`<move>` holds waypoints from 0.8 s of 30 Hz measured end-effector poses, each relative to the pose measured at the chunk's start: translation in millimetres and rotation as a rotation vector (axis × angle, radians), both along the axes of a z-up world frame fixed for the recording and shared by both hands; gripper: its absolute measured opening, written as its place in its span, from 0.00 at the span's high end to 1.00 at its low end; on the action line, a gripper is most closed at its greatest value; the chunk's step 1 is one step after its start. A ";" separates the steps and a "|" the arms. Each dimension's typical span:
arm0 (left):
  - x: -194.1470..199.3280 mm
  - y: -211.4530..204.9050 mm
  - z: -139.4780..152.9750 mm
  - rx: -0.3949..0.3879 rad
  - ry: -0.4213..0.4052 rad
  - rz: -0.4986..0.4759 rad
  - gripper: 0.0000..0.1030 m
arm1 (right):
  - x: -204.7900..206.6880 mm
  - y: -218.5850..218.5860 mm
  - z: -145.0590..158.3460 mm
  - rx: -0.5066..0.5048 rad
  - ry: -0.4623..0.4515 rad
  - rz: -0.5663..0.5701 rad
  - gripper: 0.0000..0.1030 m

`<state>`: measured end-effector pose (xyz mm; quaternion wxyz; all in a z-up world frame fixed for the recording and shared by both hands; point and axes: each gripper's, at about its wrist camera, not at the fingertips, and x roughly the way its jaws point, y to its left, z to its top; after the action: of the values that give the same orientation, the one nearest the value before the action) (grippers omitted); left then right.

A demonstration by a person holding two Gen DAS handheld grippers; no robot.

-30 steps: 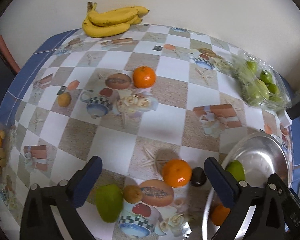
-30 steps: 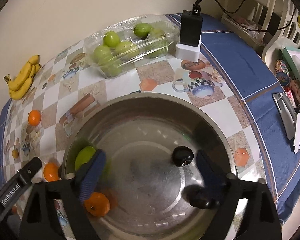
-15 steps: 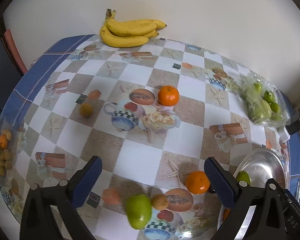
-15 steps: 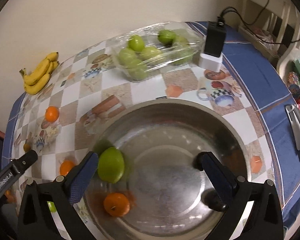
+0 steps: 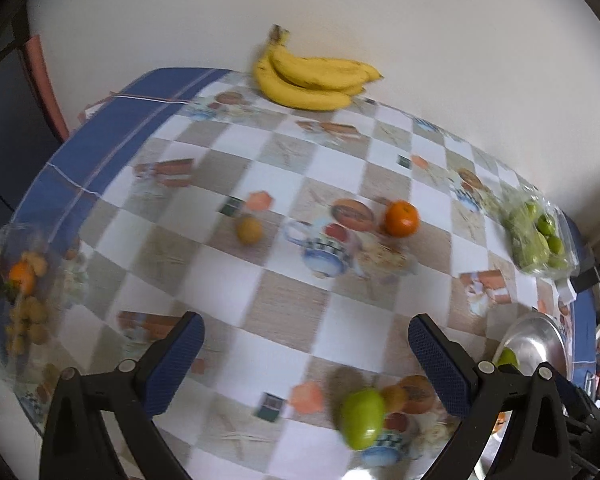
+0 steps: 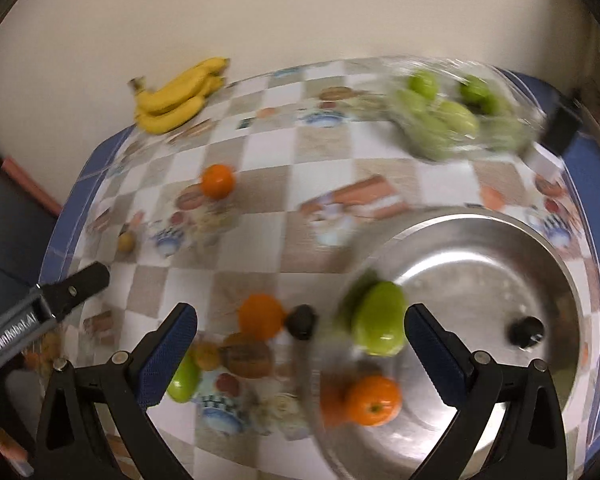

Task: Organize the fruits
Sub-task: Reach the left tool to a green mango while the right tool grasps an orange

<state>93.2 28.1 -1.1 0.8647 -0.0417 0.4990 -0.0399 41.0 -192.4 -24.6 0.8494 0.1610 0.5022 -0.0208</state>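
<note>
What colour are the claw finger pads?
Dark blue pads on black arms, clearest in the right wrist view.

- Left gripper [image 6: 44, 312], seen from the right wrist view: pale lettering on the side of its black arm, reads roughly "GenRobot.AI". Motion blur softens the last letters; not certain of each one.
- Tablecloth [image 5: 284, 292]: printed pictures only (cups, starfish, parcels). No words readable on it in either view.
- Pack of green fruit [image 6: 456, 116]: clear wrap, no label legible; too blurred.
- Charger [image 6: 560, 128] at table edge: no marking legible.
- Steel bowl [image 6: 548, 248]: no stamp or brand visible.
- Left wrist view: nothing readable anywhere; frame heavily blurred.
</note>
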 end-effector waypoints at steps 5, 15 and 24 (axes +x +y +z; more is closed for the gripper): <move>-3.7 29.6 -0.3 -0.009 0.002 0.031 0.00 | 7.5 17.5 0.7 0.016 -0.007 0.046 0.00; -17.5 13.6 -23.5 -0.011 0.080 -0.034 0.00 | 20.9 17.6 -7.7 -0.030 0.024 0.057 0.04; -29.9 -17.6 -40.4 -0.053 0.148 -0.122 0.11 | 30.2 20.9 -16.4 -0.062 0.049 0.082 0.41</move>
<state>63.3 10.5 -41.6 0.8199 -0.0370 0.5620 -0.1024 71.2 -171.6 -41.0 0.8414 0.1134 0.5283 -0.0054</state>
